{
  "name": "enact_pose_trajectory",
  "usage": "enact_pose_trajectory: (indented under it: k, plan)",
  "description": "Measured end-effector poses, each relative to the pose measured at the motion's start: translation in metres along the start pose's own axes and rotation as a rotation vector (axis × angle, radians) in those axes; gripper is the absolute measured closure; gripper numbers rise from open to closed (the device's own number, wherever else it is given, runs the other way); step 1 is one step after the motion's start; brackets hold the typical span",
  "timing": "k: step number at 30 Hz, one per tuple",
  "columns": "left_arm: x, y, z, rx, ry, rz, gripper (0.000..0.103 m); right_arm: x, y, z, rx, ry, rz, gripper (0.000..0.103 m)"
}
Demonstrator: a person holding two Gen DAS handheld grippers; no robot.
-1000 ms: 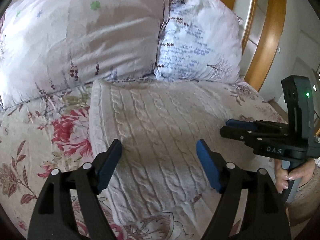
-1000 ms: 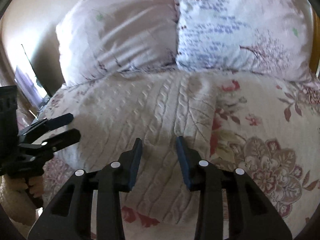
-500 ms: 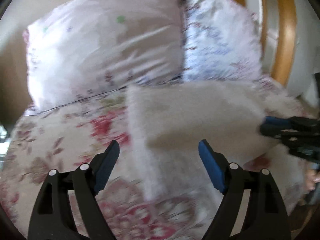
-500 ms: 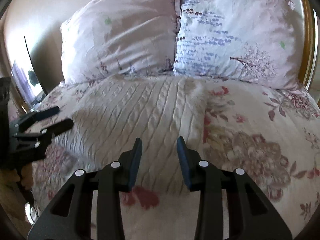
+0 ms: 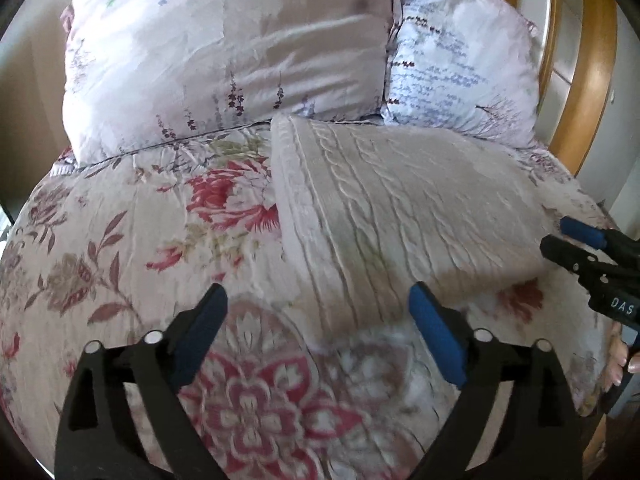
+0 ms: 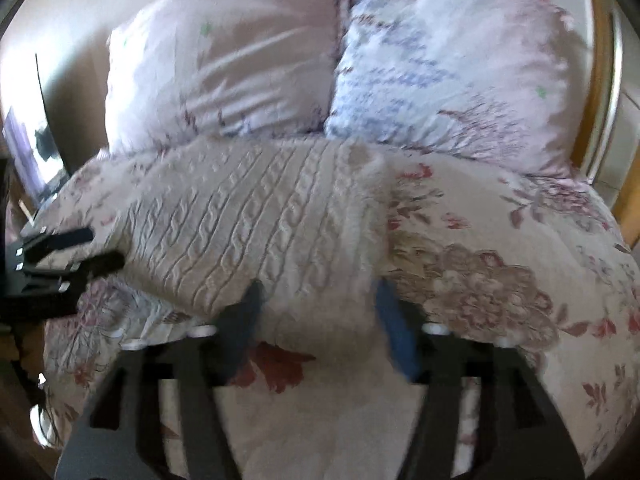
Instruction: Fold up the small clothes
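A cream cable-knit sweater point(image 5: 400, 208) lies folded as a rectangle on the floral bed cover point(image 5: 120, 248), its far edge at the pillows. My left gripper point(image 5: 320, 332) is open and empty, hovering over the sweater's near left corner. My right gripper point(image 6: 316, 320) is open and empty, with its jaws either side of the sweater's point(image 6: 260, 232) near right corner. Each gripper shows in the other's view, the right one point(image 5: 576, 244) at the sweater's right edge and the left one point(image 6: 68, 248) at its left edge.
Two pillows point(image 5: 224, 52) point(image 5: 460, 64) lean at the head of the bed. A wooden bed frame point(image 5: 588, 80) curves along the right side. A dark screen or mirror point(image 6: 32, 152) stands beyond the bed's left side.
The right gripper's jaws have opened wider. Both grippers have pulled back from the sweater toward the foot of the bed, the left one also shifting left. The sweater has not moved.
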State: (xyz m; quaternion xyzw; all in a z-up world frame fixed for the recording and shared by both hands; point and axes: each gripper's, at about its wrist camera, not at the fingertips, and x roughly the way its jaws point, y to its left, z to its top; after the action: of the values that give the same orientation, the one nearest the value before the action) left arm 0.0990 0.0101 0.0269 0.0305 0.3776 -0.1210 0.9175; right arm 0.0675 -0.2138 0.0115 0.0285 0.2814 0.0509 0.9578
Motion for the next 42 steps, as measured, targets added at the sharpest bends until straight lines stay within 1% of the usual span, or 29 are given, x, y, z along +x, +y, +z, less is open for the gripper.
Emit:
enact_pose_trajectory:
  k: [1, 3, 5, 8, 10, 12, 15, 18, 28, 32, 35, 37, 42]
  plan:
    - [-0.004, -0.001, -0.004, -0.009, 0.002, -0.007, 0.006, -0.004, 0.000, -0.002, 0.006, -0.007, 0.000, 0.026]
    - [-0.009, -0.003, -0.012, -0.034, 0.011, -0.016, 0.003, -0.009, -0.002, -0.008, 0.033, -0.008, 0.005, 0.019]
    - [-0.011, -0.006, -0.018, -0.058, 0.031, -0.020, 0.002, -0.011, 0.000, -0.015, 0.056, -0.002, 0.002, 0.015]
    - [-0.011, -0.011, -0.023, -0.068, 0.046, -0.012, 0.002, -0.013, 0.007, -0.022, 0.064, -0.014, -0.053, 0.001]
    - [-0.009, -0.013, -0.027, -0.072, 0.055, 0.001, 0.002, -0.017, 0.013, -0.026, 0.060, -0.037, -0.071, 0.001]
    - [-0.006, -0.014, -0.030, -0.073, 0.066, 0.026, 0.002, -0.017, 0.018, -0.029, 0.057, -0.031, -0.065, 0.001]
    - [-0.002, -0.014, -0.033, -0.082, 0.087, 0.033, 0.002, -0.012, 0.026, -0.032, 0.052, 0.006, -0.044, 0.001]
    - [0.001, -0.014, -0.035, -0.088, 0.108, 0.052, 0.002, -0.006, 0.032, -0.036, 0.040, 0.033, -0.062, 0.001]
    - [0.005, -0.021, -0.038, -0.058, 0.105, 0.118, 0.002, 0.007, 0.041, -0.042, 0.040, 0.090, -0.082, 0.001]
    - [0.004, -0.021, -0.038, -0.063, 0.103, 0.118, 0.002, 0.011, 0.038, -0.042, 0.061, 0.113, -0.091, 0.001]
    - [0.005, -0.021, -0.038, -0.061, 0.102, 0.120, 0.002, 0.015, 0.040, -0.041, 0.054, 0.136, -0.103, 0.001]
    - [0.004, -0.022, -0.039, -0.060, 0.100, 0.121, 0.002, 0.016, 0.042, -0.041, 0.039, 0.144, -0.116, 0.001]
    - [0.005, -0.022, -0.040, -0.057, 0.096, 0.125, 0.002, 0.017, 0.040, -0.041, 0.048, 0.150, -0.112, 0.001]
